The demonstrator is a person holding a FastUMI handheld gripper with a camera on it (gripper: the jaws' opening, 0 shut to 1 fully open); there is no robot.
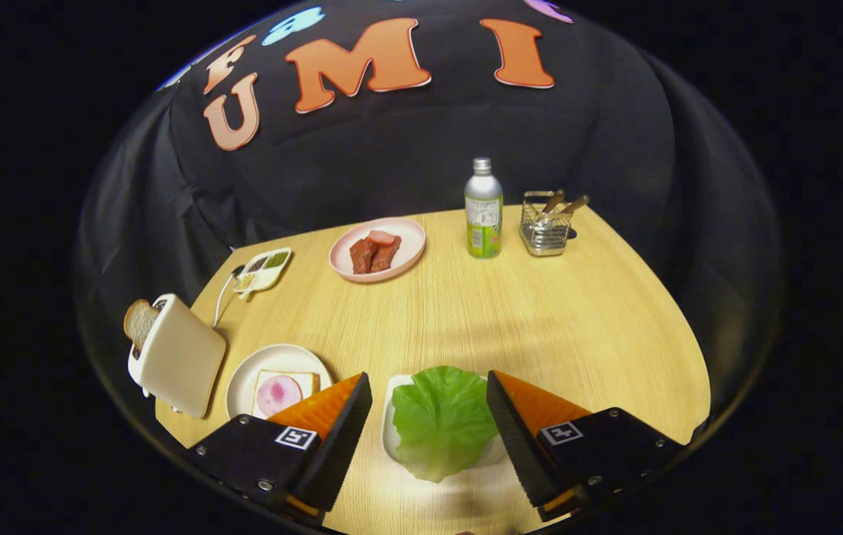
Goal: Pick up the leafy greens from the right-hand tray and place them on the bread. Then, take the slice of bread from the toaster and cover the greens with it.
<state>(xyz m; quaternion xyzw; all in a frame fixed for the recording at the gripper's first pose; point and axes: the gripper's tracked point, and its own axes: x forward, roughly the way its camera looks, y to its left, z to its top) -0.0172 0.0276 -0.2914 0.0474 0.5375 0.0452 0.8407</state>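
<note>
- Your leafy greens (441, 420) lie on the white tray (390, 431), between the gripper (429, 397) fingers; jaws apart, touching nothing.
- Left of the tray: plate (243, 379) holding bread (288, 390) topped with ham.
- Further left: toaster (180, 357) with a bread slice (139, 322) protruding.

Pink plate of meat (377, 250), bottle (483, 209), wire cutlery basket (546, 227), seasoning dish (263, 270)

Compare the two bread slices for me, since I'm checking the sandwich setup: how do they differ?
The bread in the toaster stands upright, bare, poking out of the white toaster. The bread on the white plate lies flat, topped with a pink ham slice, beside the open gripper, whose fingers flank the lettuce leaf. Both look like light sandwich bread.
</note>
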